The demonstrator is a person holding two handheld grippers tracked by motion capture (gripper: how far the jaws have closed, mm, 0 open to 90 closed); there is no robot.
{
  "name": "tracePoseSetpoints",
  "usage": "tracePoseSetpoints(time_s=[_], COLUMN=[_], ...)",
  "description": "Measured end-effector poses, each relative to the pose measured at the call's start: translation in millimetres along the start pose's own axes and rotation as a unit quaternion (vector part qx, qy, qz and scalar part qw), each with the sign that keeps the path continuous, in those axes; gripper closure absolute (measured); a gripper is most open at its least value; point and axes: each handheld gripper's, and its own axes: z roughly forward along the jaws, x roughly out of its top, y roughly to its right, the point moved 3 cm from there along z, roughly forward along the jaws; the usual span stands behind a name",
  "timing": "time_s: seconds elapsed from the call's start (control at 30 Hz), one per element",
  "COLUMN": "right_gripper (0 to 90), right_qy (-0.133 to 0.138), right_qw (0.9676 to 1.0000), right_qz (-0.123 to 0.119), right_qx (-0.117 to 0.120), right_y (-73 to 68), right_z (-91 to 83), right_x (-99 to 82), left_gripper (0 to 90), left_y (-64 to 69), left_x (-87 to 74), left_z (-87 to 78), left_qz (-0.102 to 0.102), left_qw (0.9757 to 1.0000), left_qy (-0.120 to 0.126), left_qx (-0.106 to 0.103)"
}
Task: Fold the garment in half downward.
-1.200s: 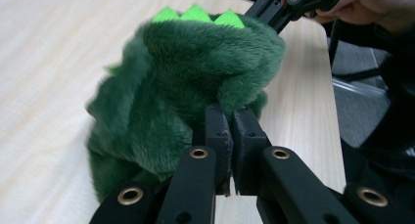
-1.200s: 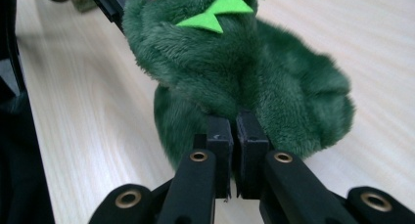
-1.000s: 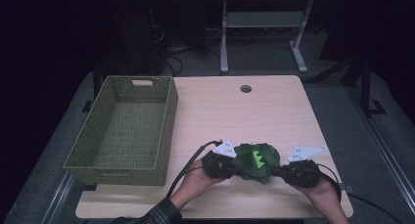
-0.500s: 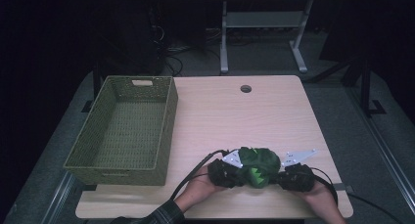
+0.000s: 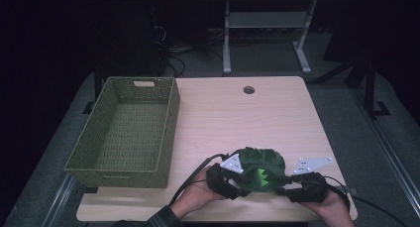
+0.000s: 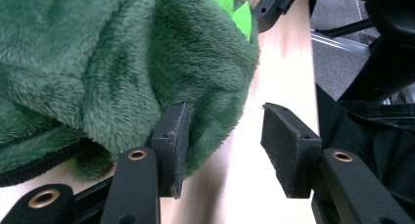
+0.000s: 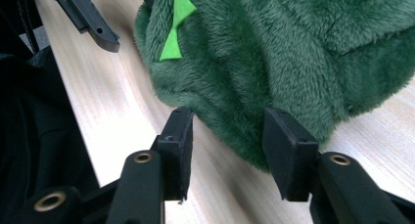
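**Tools let go of the green plush at the counter's near edge**

Both tools sit on either side of the green plush garment [image 5: 260,168], which lies bunched on the counter [image 5: 237,118] close to the person's side. The left tool [image 6: 222,141] has just been opening: its jaws stand partly apart, one pad brushing the plush edge, the other over bare wood, with nothing clamped between them. The right tool [image 7: 227,145] has likewise just been opening; a fold of the fur sits in the gap between its jaws, yet the pads do not press on it, so it holds nothing.

The work in hand looks to be folding or bundling this plush piece. Judging by its compact, rounded heap with the bright green spikes [image 5: 261,176] tucked at the front, the gathering seems largely done, and the release suggests one fold has been set down. The woven basket [image 5: 168,133] stands at the counter's left, well apart from the bundle and with nothing in it. If the plush is meant to end there, that carry is not yet done, and a fresh grasp would be needed first.
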Motion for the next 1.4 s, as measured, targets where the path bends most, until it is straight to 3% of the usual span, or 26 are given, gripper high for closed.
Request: tracePoseSetpoints(time_s=[0.17, 0.23, 0.27, 0.3, 0.47, 0.57, 0.67, 0.87, 0.97, 1.1, 1.23, 1.3, 1.4], right_gripper=[53.3, 57.9, 57.9, 64.8, 82.4, 86.0, 89.6, 89.8, 89.9, 89.9, 89.9, 89.9, 89.9], right_qy=[0.003, 0.013, 0.013, 0.023, 0.050, 0.056, 0.045, -0.001, -0.021, -0.022, -0.031, -0.048, -0.043], right_qw=[1.0000, 0.9998, 0.9998, 0.9996, 0.9984, 0.9980, 0.9981, 0.9991, 0.9989, 0.9991, 0.9990, 0.9982, 0.9983], right_qz=[-0.005, -0.007, -0.007, -0.002, -0.003, -0.002, -0.006, 0.004, 0.005, 0.013, 0.014, 0.012, 0.013], right_qx=[-0.008, -0.011, -0.011, -0.014, -0.025, -0.029, -0.040, -0.042, -0.041, -0.033, -0.029, -0.032, -0.037], right_y=[-3.5, -1.7, -1.7, 0.2, 13.1, 18.8, 26.9, 37.7, 38.9, 39.3, 39.4, 39.6, 38.4], right_z=[-7.7, -10.8, -10.8, -14.4, -18.5, -17.1, -8.2, 15.6, 23.1, 26.4, 28.8, 29.8, 25.4], right_x=[-0.8, 0.3, 0.3, 3.3, 22.9, 30.7, 38.4, 30.5, 27.0, 23.9, 18.5, 13.8, 12.0], left_gripper=[52.4, 56.1, 62.9, 62.9, 83.0, 87.2, 89.4, 89.5, 89.5, 89.5, 89.6, 89.6, 89.5], left_y=[1.5, -0.7, -0.7, -2.2, -15.2, -29.1, -41.3, -53.2, -54.6, -54.8, -57.1, -56.5, -54.9], left_x=[-1.1, 0.8, 0.8, 2.6, 18.7, 26.6, 24.8, 9.6, 6.5, 4.8, 4.0, 3.6, 4.3], left_z=[-8.4, -13.5, -13.5, -16.2, -27.7, -26.7, -15.3, 6.8, 15.5, 22.6, 23.9, 23.8, 19.6], left_qz=[-0.004, -0.003, -0.003, -0.003, -0.006, -0.016, -0.021, -0.039, -0.041, -0.043, -0.039, -0.037, -0.034], left_qw=[1.0000, 0.9999, 0.9999, 0.9999, 0.9988, 0.9981, 0.9980, 0.9976, 0.9977, 0.9976, 0.9978, 0.9977, 0.9978], left_qy=[0.004, 0.011, 0.011, 0.016, 0.042, 0.050, 0.025, -0.015, -0.021, -0.024, -0.026, -0.027, -0.027], left_qx=[0.003, 0.005, 0.005, 0.006, 0.023, 0.033, 0.054, 0.054, 0.049, 0.048, 0.048, 0.049, 0.050])
